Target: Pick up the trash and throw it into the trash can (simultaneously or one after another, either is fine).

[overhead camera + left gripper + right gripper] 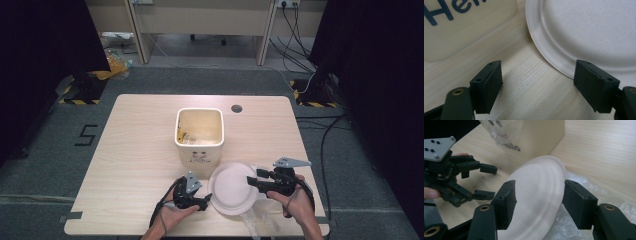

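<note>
The white paper plate (231,187) sits near the front edge of the tabletop (135,150), right of centre, just in front of the cream bin (199,136). In the right gripper view the plate (536,195) is tilted, its far rim low toward the bin and its near rim raised between the jaws of the right tongs (537,203). Those jaws stand either side of the rim with a gap visible at each pad; they are open and not pressing on it. Beneath the plate's right side lies crumpled clear plastic wrap (584,185), reaching the front edge of the tabletop in the high view (257,217).

The left tongs (206,201) rest at the plate's left rim, held low over the tabletop. In the left gripper view their jaws are spread wide, open and holding nothing, with bare wood between them and the plate's edge (584,32) just ahead of the right-hand jaw; whether that jaw touches the rim cannot be told.

The bin stands upright at mid-tabletop, dark lettering on its near face, some pale and yellow contents visible inside. A small dark round fitting (236,108) is set in the tabletop near the back edge.
</note>
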A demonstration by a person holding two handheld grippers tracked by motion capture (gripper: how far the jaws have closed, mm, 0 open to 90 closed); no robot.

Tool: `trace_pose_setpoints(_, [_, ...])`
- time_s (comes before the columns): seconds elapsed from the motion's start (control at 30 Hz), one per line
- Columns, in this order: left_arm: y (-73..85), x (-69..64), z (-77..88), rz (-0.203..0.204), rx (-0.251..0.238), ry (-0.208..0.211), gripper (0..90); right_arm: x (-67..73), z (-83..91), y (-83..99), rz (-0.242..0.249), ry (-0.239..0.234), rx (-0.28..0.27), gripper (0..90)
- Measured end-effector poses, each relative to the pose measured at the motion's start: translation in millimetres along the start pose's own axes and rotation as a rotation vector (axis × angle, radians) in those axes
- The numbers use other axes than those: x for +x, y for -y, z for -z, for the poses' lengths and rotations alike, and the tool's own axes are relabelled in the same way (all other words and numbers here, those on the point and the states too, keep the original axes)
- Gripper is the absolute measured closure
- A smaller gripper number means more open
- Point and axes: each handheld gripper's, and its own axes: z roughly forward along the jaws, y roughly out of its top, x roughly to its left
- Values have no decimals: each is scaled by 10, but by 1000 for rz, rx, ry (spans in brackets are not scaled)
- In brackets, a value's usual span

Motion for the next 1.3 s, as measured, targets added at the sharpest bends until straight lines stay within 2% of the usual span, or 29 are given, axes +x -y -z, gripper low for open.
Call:
trace_pose_setpoints(0.07, [1, -16, 2, -5, -3, -10, 223, -55, -21, -22, -12, 32, 6, 436])
trace_pose_setpoints(0.13, [-1, -15, 2, -8, 1, -10, 223, -92, -70, -11, -20, 29, 36, 434])
trace_pose_setpoints(0.23, [-1, -15, 0, -5, 0, -10, 222, -94, -116, 1, -21, 17, 39, 448])
trace_pose_setpoints(0.3, [-2, -19, 1, -6, 2, -11, 222, -48, -139, -6, -11, 1, 46, 449])
trace_pose_setpoints(0.37, [-1, -34, -4, -1, -5, -13, 222, 69, -137, -53, 25, -16, 38, 462])
trace_pose_setpoints(0.4, [-1, -34, -4, -1, -5, -13, 223, 69, -137, -53, 25, -16, 38, 462])
trace_pose_setpoints(0.47, [-4, -33, -3, 2, -1, -10, 223, 195, -127, -121, 63, -36, 24, 462])
trace_pose_setpoints(0.5, [-4, -33, -3, 2, -1, -10, 222, 195, -127, -121, 63, -36, 24, 462])
trace_pose_setpoints(0.53, [-3, -34, -5, 3, -3, -10, 222, 250, -134, -161, 74, -61, 15, 480])
trace_pose_setpoints(0.6, [-3, -35, -3, 1, -2, -10, 222, 265, -146, -174, 74, -65, 15, 485])
trace_pose_setpoints(0.73, [-2, -41, -3, -3, -5, -16, 222, 271, -240, -167, 66, -85, 28, 518])
trace_pose_setpoints(0.83, [-2, -39, 0, 0, 1, -4, 222, 284, -265, -140, 58, -114, 33, 563])
trace_pose_setpoints(0.9, [0, -36, 0, 2, 1, 4, 221, 286, -241, -131, 45, -134, 17, 608])
trace_pose_setpoints(0.93, [1, -21, -4, 10, 5, 24, 220, 289, -182, -117, 33, -162, -8, 656])
trace_pose_setpoints(0.97, [1, -21, -4, 10, 5, 24, 217, 289, -144, -107, 33, -173, -16, 675])
trace_pose_setpoints(1.0, [6, -4, -1, 9, 4, 47, 213, 287, -106, -96, 32, -179, -23, 692])
trace_pose_setpoints(1.1, [27, 2, 27, 7, -2, 68, 225, 264, -40, -77, 14, -198, -42, 721])
trace_pose_setpoints(1.17, [68, 20, 124, 33, -10, 92, 225, 212, 9, -51, -28, -250, -70, 759])
trace_pose_setpoints(1.2, [68, 20, 124, 33, -10, 92, 225, 212, 9, -51, -28, -250, -70, 759])
trace_pose_setpoints(1.23, [87, 35, 159, 22, -10, 83, 225, 202, 14, -45, -43, -276, -76, 773])
trace_pose_setpoints(1.3, [139, 90, 225, 28, -4, 68, 225, 199, 24, -45, -60, -320, -89, 801])
